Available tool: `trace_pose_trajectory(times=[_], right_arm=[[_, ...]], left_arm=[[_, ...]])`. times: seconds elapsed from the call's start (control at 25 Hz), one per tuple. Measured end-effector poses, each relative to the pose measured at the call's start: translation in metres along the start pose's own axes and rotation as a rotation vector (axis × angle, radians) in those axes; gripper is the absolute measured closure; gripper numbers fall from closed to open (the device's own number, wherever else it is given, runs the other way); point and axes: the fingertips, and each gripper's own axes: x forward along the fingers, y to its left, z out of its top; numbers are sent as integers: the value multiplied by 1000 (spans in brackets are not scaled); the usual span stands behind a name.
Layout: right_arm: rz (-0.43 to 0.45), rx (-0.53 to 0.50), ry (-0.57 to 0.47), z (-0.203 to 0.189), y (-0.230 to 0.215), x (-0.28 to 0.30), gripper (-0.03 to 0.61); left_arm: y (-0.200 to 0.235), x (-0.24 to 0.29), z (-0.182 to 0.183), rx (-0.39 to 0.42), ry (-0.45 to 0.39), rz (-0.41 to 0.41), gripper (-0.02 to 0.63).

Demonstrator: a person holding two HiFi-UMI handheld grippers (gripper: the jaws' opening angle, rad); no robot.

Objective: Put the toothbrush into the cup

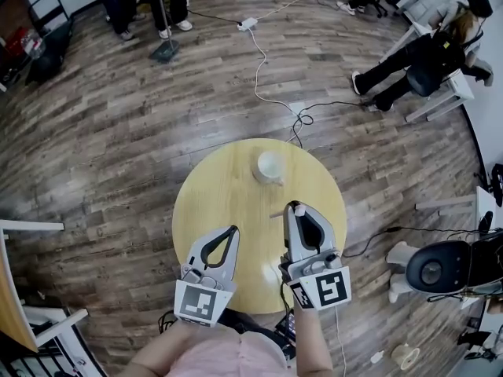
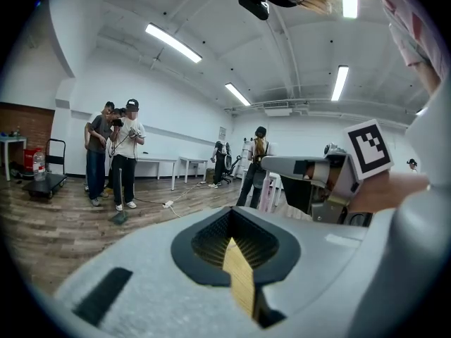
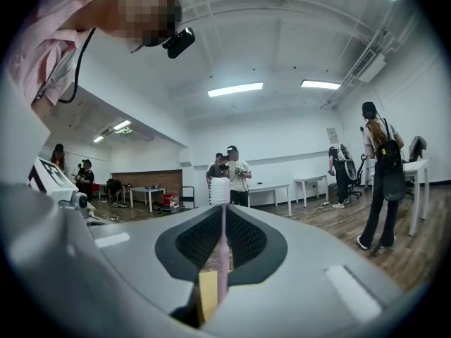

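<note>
A white cup [image 1: 269, 166] stands upright on the far part of the round wooden table [image 1: 212, 187]. My right gripper [image 1: 297, 210] hovers over the table a little nearer than the cup and is shut on a pink toothbrush [image 3: 222, 252]. The brush's white bristle head [image 3: 220, 189] sticks out past the jaw tips, pointing away from me. In the right gripper view the handle runs straight between the closed jaws of the right gripper [image 3: 222, 208]. My left gripper [image 1: 233, 231] is over the table's near left part, its jaws shut with nothing in them. The cup is hidden in both gripper views.
Cables and a power strip [image 1: 247, 23] lie on the wooden floor beyond the table. People stand at the far side of the room [image 2: 125, 153], one with a broom [image 1: 165, 49]. A seated person [image 1: 428, 53] is at the far right. A black stool [image 1: 440, 267] stands right of the table.
</note>
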Motion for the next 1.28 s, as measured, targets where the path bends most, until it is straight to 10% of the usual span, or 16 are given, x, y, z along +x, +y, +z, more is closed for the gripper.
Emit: trace_pose_trajectory(times=[1.28], right_arm=[[-127, 197, 124, -132, -115, 141, 554]], left_arm=[[39, 63, -33, -60, 94, -55, 615]])
